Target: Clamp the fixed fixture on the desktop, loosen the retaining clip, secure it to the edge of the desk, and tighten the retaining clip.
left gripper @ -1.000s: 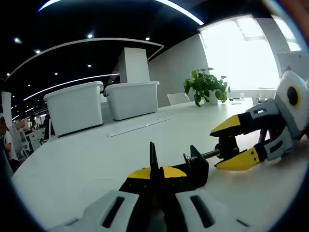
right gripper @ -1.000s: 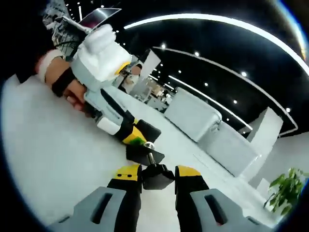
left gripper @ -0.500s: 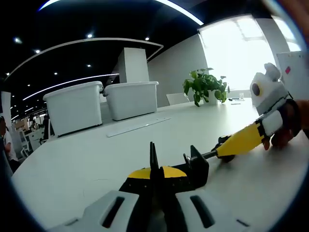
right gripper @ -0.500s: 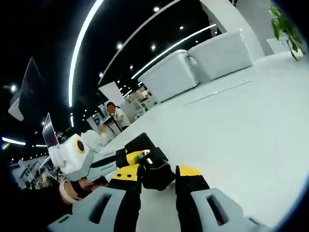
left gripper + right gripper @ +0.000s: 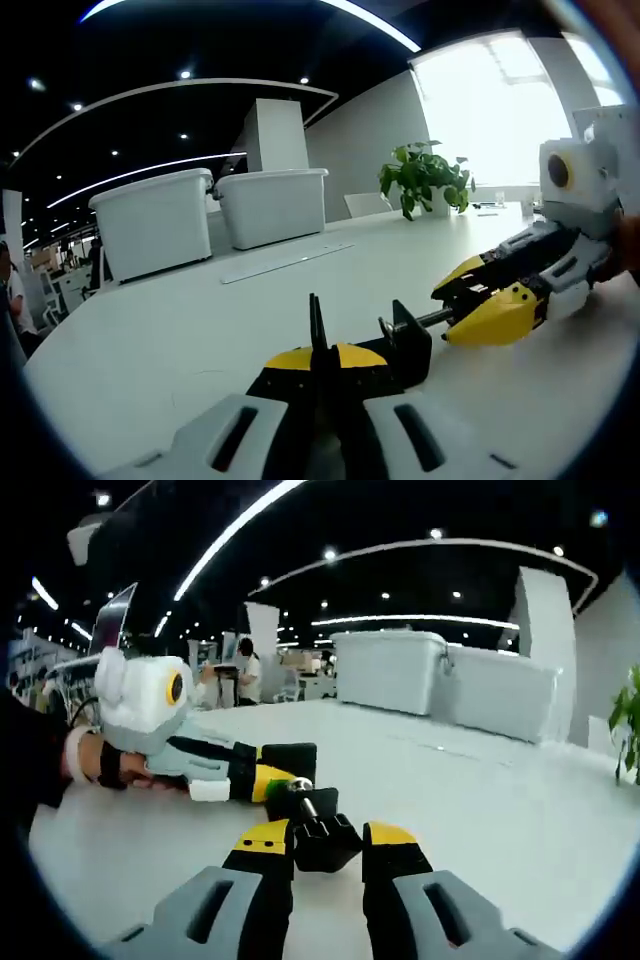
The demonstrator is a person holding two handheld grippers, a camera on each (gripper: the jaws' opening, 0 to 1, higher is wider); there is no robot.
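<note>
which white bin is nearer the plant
The right bin in the left gripper view; it sits between the other bin and the plant.

R gripper rolled again on clamp's screw knob, its fingers back to stacked.

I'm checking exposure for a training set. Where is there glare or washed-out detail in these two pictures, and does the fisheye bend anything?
Left gripper view: the bright window behind the green potted plant is blown out white; the ceiling light strips curve.
Right gripper view: the ceiling strip light bows, and the white desk looks pale but keeps its detail.
</note>
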